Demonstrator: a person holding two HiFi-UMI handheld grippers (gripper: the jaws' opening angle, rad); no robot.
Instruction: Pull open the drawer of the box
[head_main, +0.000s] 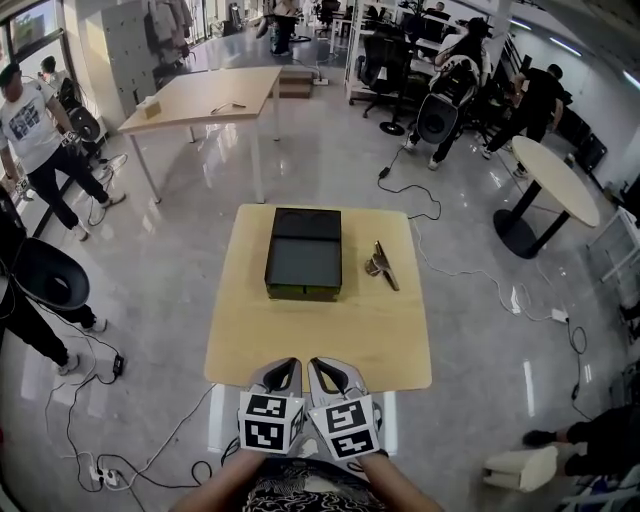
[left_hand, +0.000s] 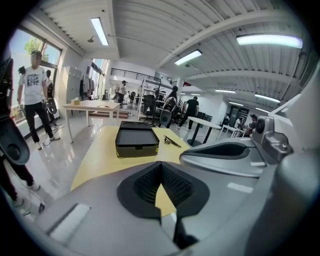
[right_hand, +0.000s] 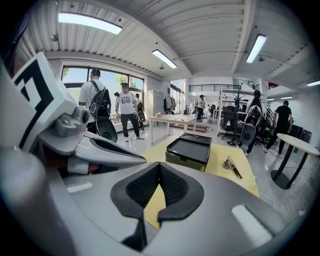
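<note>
A black flat box (head_main: 303, 250) lies at the middle of a small light-wood table (head_main: 320, 335), its olive-yellow drawer front (head_main: 303, 292) facing me and flush with the box. The box also shows ahead in the left gripper view (left_hand: 135, 140) and the right gripper view (right_hand: 189, 148). Both grippers hover side by side over the table's near edge, well short of the box. My left gripper (head_main: 284, 370) (left_hand: 161, 164) is shut with nothing between its pads. My right gripper (head_main: 331, 370) (right_hand: 159, 165) is shut and empty too.
A small metal tool (head_main: 382, 265) lies on the table right of the box. Beyond stand a larger wooden table (head_main: 205, 98), a round table (head_main: 555, 180) at the right and office chairs. People stand at the left and far back. Cables (head_main: 460, 265) run over the glossy floor.
</note>
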